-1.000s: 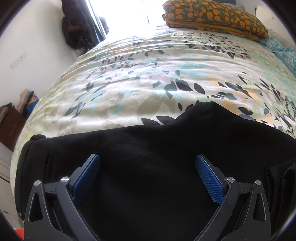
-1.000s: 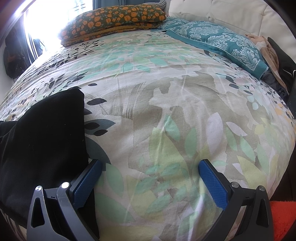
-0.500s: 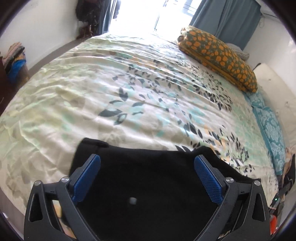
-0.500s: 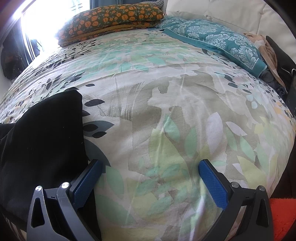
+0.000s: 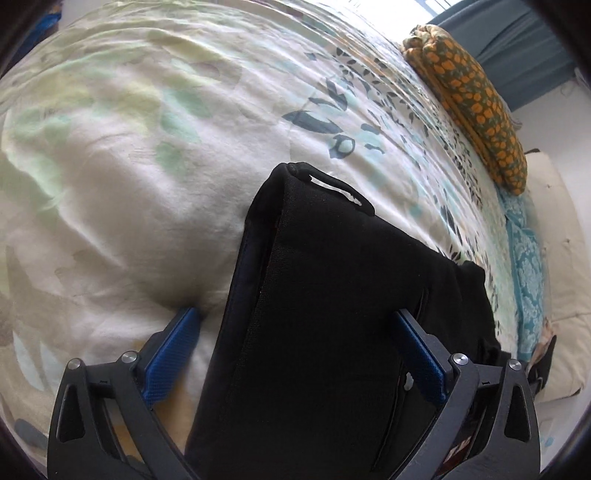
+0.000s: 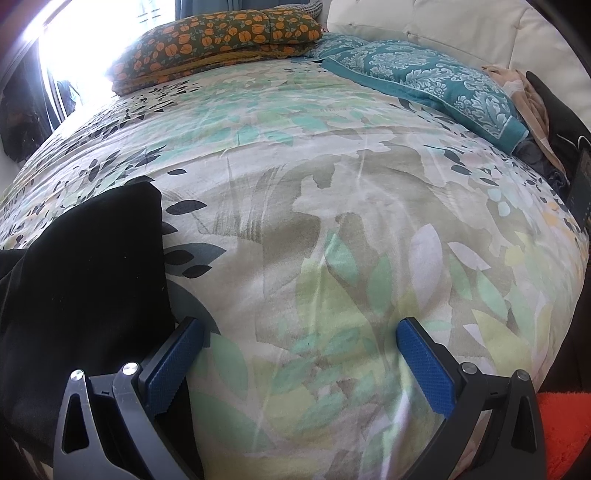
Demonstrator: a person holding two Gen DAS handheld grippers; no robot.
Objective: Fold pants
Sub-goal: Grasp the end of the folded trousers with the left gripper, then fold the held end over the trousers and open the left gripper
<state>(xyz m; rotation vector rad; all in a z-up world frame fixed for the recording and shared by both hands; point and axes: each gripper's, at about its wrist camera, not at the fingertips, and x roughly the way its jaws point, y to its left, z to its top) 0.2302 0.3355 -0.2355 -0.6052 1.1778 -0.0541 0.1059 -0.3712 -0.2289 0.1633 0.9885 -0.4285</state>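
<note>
The black pants lie folded into a thick stack on the floral bedspread, with a white-edged hem or loop at the far end. My left gripper is open and low over this stack. The cloth runs between its blue fingers without being pinched. In the right wrist view, the pants lie at the left edge. My right gripper is open above bare bedspread, and its left finger sits beside the pants' edge.
An orange-patterned pillow and a teal damask pillow lie at the head of the bed. Clothes are heaped at the right edge. A cream headboard stands behind, and an orange rug lies beyond the bed's right side.
The left wrist view has swung round and dropped closer to the pants, which now run lengthwise between the open fingers. The right gripper has hardly moved.
</note>
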